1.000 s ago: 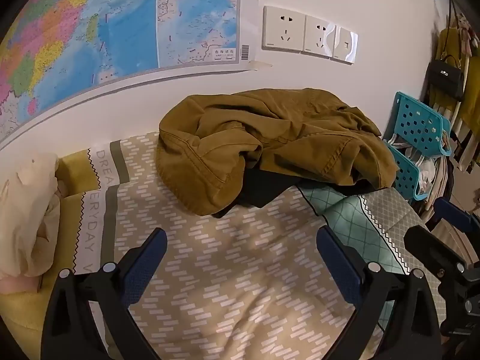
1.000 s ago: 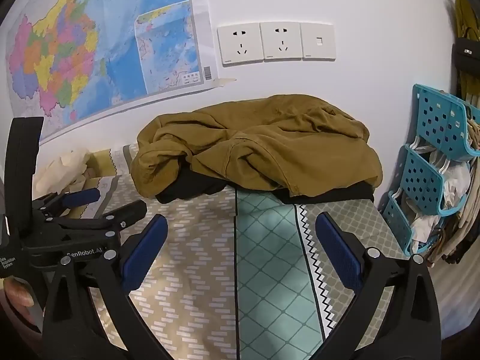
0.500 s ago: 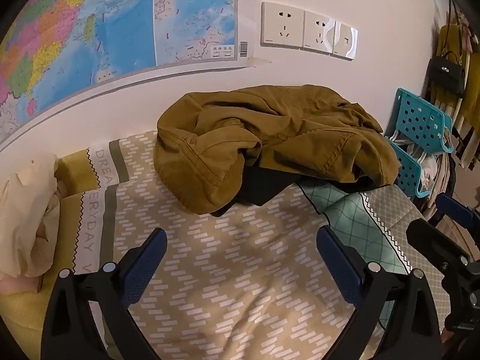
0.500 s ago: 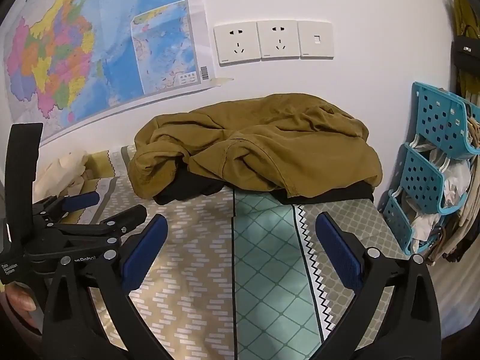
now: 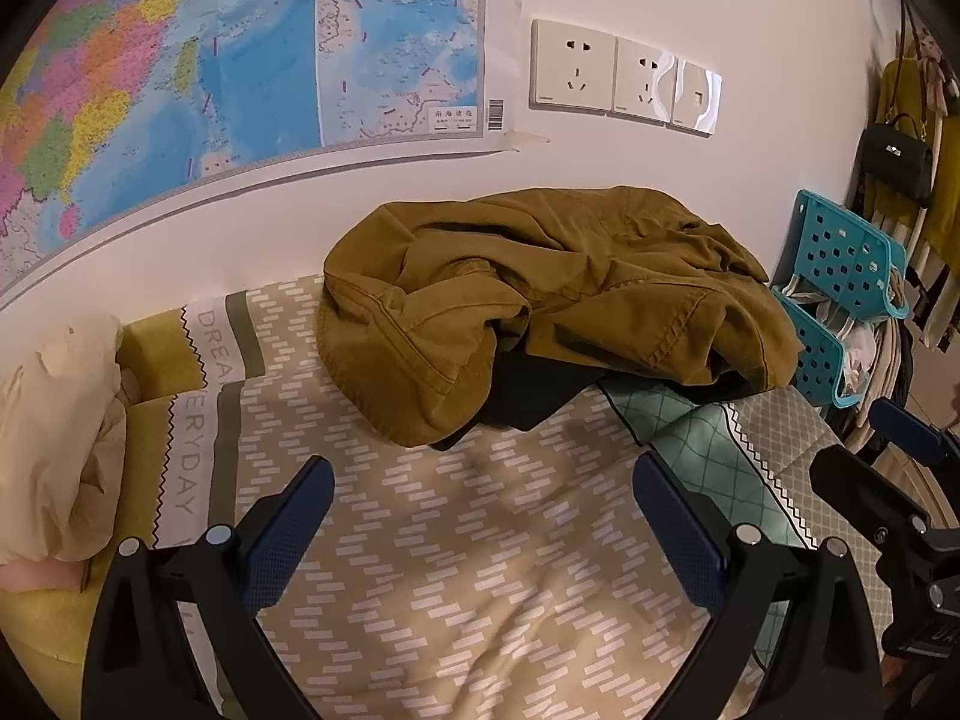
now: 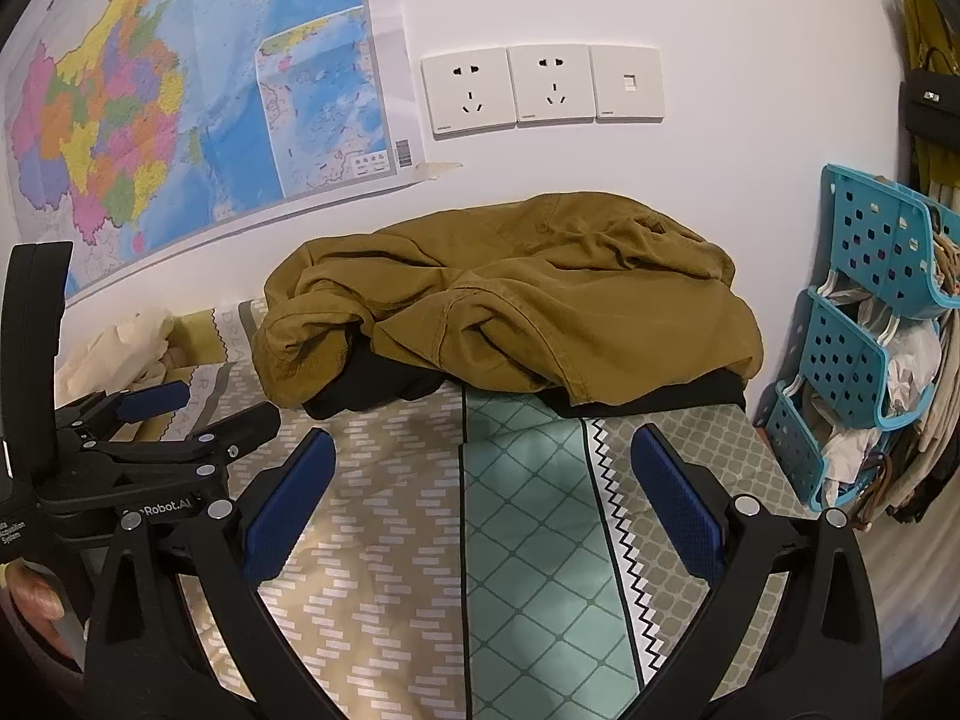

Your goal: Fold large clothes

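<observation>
A crumpled mustard-brown garment (image 5: 540, 300) lies in a heap against the wall at the far side of the bed, over a black garment (image 5: 528, 390). Both show in the right wrist view too, the brown one (image 6: 528, 312) over the black one (image 6: 372, 384). My left gripper (image 5: 480, 480) is open and empty, short of the heap's near left edge. My right gripper (image 6: 483, 468) is open and empty, in front of the heap's middle. The left gripper also shows at the left of the right wrist view (image 6: 198, 414).
The bed cover (image 5: 450, 570) is patterned tan, green and grey. A cream cloth bundle (image 5: 60, 438) lies at the left. A blue plastic rack (image 6: 870, 348) with clothes stands right of the bed. A map (image 5: 210, 60) and wall sockets (image 6: 540, 87) are above.
Both grippers have lowered and edged a little toward the heap. The clothes have not moved. Both stay open.
</observation>
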`<state>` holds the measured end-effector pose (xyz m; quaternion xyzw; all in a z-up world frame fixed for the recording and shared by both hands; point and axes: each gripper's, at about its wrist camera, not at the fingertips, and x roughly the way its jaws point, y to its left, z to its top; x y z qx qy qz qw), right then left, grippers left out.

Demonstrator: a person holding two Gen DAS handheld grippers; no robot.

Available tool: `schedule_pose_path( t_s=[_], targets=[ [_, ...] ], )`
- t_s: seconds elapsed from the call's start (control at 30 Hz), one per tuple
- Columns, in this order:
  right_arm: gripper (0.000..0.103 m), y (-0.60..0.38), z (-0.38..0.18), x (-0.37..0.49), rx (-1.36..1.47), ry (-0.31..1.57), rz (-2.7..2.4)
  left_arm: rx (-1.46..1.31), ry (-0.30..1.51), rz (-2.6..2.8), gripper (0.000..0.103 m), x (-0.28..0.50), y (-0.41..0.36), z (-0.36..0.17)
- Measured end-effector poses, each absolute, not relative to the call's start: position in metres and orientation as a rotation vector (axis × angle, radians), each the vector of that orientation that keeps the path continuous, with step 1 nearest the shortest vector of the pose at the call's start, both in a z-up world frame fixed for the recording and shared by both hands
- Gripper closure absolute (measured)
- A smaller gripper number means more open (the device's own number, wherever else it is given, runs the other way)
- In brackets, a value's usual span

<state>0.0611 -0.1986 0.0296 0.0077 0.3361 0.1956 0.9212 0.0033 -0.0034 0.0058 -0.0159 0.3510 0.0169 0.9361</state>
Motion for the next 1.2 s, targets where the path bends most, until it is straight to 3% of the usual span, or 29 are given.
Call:
schedule_pose_path(
  t_s=[1.2],
  targets=[
    [0.006,-0.2006,0.0316,0.0620,0.030,0.685,0.404,-0.031,0.702,0.049,0.006,-0.0012,-0.0058,0.0122]
  ],
)
